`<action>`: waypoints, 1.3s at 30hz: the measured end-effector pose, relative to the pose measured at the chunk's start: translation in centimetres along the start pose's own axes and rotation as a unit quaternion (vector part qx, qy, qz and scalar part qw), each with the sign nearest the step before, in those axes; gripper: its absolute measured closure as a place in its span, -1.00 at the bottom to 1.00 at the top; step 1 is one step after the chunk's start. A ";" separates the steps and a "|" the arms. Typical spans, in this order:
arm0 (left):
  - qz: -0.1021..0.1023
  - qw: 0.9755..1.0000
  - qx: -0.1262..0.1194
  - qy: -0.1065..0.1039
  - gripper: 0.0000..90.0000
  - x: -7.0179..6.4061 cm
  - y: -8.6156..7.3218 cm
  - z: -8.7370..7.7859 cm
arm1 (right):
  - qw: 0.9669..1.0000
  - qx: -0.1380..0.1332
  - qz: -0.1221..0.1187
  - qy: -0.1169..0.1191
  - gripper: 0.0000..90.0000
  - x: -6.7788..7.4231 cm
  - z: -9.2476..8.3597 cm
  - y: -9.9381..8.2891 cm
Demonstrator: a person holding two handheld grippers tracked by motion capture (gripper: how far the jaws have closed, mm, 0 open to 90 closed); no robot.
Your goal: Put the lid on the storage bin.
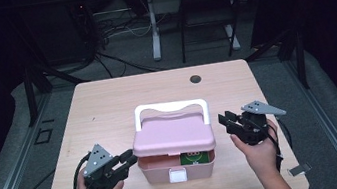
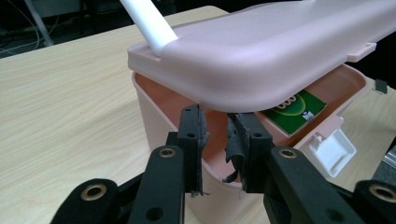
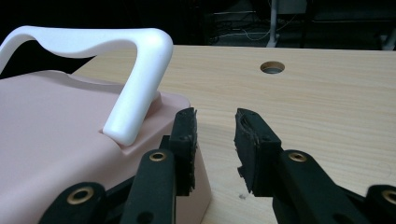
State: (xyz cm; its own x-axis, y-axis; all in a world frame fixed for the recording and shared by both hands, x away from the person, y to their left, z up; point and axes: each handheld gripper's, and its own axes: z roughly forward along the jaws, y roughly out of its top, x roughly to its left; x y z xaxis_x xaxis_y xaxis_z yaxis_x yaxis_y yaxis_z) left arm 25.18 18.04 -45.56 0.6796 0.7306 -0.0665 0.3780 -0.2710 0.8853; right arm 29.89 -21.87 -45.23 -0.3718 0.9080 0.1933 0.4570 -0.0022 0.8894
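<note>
A pink box with a white handle stands at the table's front middle. Its lid is lifted a little at the front, and a green pack shows inside. My left gripper is at the box's left side. In the left gripper view its tips reach over the rim under the lid, jaws all but shut, nothing between them. The green pack lies beyond. My right gripper is open beside the box's right end, apart from it, near the handle.
The white latch hangs open on the box's front. A cable hole sits at the table's far side. Bare wood table lies all round the box. Dark floor, cables and stands lie beyond the far edge.
</note>
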 end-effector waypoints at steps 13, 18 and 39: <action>-0.001 1.000 0.013 -0.005 0.66 -0.1 -0.8 0.2 | 1.000 0.003 0.000 -0.001 0.51 0.0 0.1 -0.1; -0.001 1.000 0.016 -0.006 0.66 -0.1 -1.1 0.3 | 1.000 0.003 0.000 -0.001 0.51 0.0 0.1 -0.1; -0.002 0.999 0.036 -0.011 0.66 -0.1 -2.2 0.4 | 1.000 0.004 0.000 -0.001 0.51 0.0 0.3 -0.2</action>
State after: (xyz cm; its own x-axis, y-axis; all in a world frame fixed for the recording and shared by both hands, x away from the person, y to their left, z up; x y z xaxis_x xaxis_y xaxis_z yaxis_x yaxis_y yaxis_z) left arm 24.58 18.33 -47.67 0.6918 0.7175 -0.0811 0.4242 -0.3129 0.8498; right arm 30.00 -21.78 -45.56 -0.3700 0.9091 0.1914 0.4636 0.0021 0.8861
